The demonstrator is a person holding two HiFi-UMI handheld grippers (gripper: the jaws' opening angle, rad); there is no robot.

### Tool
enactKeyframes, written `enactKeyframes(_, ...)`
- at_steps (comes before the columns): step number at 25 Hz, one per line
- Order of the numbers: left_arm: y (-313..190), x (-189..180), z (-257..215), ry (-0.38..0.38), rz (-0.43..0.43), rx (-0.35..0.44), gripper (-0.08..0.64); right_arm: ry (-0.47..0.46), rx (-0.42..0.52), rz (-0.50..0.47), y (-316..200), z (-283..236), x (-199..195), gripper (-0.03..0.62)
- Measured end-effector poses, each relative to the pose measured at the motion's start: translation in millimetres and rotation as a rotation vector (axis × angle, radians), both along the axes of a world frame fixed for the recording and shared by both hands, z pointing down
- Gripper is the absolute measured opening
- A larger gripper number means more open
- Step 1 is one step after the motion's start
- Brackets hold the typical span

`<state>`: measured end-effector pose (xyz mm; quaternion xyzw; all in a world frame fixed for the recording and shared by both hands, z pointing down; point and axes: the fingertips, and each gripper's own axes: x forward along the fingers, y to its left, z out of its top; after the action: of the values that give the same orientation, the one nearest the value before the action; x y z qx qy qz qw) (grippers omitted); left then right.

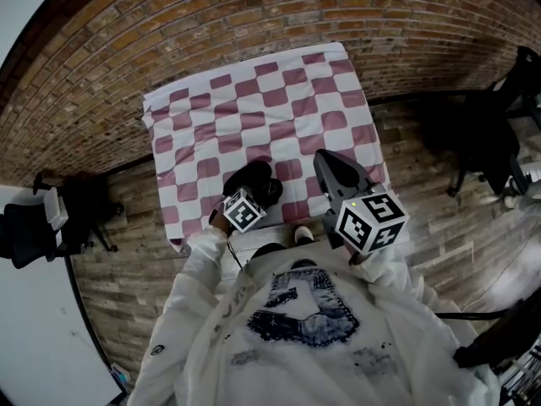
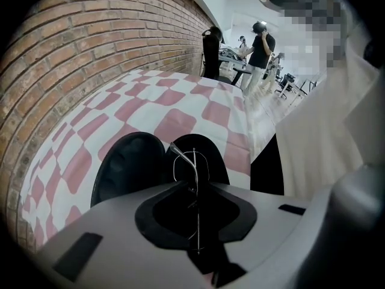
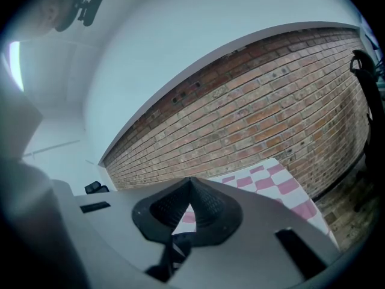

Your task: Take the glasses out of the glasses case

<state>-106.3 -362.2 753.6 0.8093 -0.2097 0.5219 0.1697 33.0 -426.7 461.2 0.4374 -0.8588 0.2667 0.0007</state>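
Observation:
An open black glasses case (image 1: 254,180) lies on the pink-and-white checked cloth (image 1: 279,100), near the table's front edge. In the left gripper view its lid (image 2: 129,167) and base (image 2: 207,152) lie side by side. My left gripper (image 1: 254,196) points steeply down over the case. Thin wire-framed glasses (image 2: 183,158) stand on edge between the jaws of this left gripper (image 2: 192,188), which look closed on the frame. My right gripper (image 1: 331,166) hovers to the right of the case, nearly level. Seen from its own camera, the right gripper (image 3: 191,182) has its tips together with nothing between them.
A brick wall (image 1: 254,15) runs behind the table, and wooden flooring (image 1: 448,218) lies around it. Black office chairs (image 1: 494,134) stand at the right and one (image 1: 51,218) at the left. A person (image 2: 260,47) stands by desks far off in the left gripper view.

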Motion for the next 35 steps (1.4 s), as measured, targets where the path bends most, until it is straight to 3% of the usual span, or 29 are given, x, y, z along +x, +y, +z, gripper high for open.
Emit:
enactKeyframes(22, -4, -4, -9, 0.005, -0.017, 0.032, 0.035, -0.012, 0.004, 0.008, 0, -3, -1, 0.014)
enactKeyframes(35, -7, -20, -52, 0.079, -0.113, 0.143, 0.035, -0.008, 0.025, 0.019, 34, -12, -9, 0.014)
